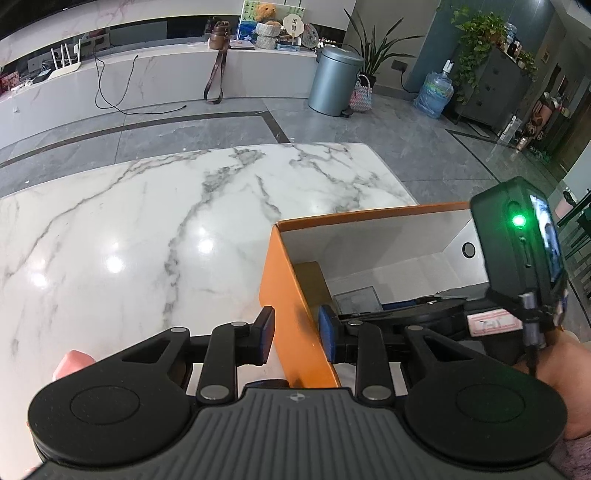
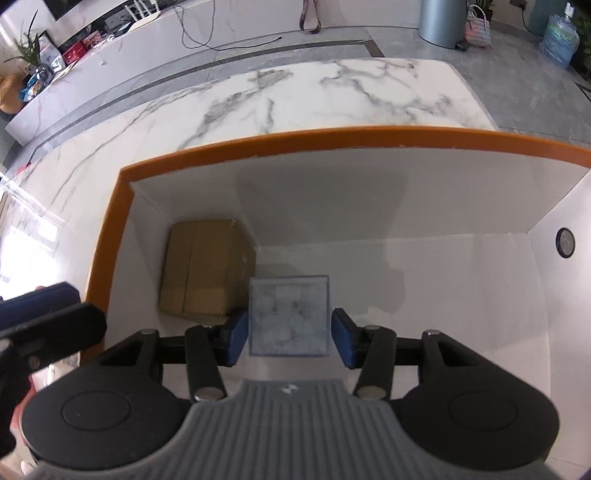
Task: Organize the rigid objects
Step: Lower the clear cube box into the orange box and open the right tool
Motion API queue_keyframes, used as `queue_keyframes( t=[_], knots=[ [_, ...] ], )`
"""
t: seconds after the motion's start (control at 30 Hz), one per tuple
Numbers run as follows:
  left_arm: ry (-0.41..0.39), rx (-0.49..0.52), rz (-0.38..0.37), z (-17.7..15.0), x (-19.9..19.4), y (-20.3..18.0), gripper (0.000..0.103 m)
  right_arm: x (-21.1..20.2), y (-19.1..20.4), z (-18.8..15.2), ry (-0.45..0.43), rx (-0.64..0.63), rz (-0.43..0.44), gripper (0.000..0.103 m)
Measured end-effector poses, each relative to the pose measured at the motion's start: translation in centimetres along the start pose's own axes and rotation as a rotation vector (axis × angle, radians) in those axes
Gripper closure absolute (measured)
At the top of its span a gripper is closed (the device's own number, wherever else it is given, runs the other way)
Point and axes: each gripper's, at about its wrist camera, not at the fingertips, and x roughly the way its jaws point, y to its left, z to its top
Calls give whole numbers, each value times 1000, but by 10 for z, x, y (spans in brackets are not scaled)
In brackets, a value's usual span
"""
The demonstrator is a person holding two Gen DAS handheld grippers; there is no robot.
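Clamped between the blue pads of the left gripper [image 1: 296, 338] is the left wall of the orange box [image 1: 291, 295], which stands on the marble table [image 1: 147, 229]. Inside the box, the right gripper [image 2: 289, 338] is held with its jaws apart on either side of a clear square case [image 2: 289, 314], neither pad visibly pressing it. Just left of the case a brown carton [image 2: 207, 266] lies on the box floor.

A home living room, with household clutter round a marble table

The marble table [image 1: 155, 221] stood on a grey tiled floor [image 1: 147, 136]. Along the top of the frame ran a long marble ledge [image 1: 155, 74] bearing a router [image 1: 68, 62], a teddy bear [image 1: 265, 11] and baskets. At upper right were a pedal bin [image 1: 332, 81], potted plants [image 1: 476, 33], a water jug [image 1: 434, 90] and a grey cabinet [image 1: 495, 88].
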Motion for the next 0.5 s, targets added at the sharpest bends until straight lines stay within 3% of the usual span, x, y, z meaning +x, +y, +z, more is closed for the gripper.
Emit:
queue_keyframes(
  t=[0.03, 0.1, 0.17, 0.27, 0.5],
  knots=[
    [0, 1, -1, 0, 0, 0, 70, -3, 1, -1, -1, -14, -8, 43],
    [1, 2, -2, -1, -1, 0, 70, -8, 3, -5, -3, -43, -27, 41],
    [0, 0, -2, -1, -1, 0, 70, -11, 3, -9, 14, -71, -25, 43],
    [-5, 0, -2, -1, -3, -1, 70, -8, 3, -15, 47, -106, -11, 58],
    [-3, 10, 6, 0, -5, -2, 70, -1, 8, -6, 25, -138, -28, 58]
  ],
)
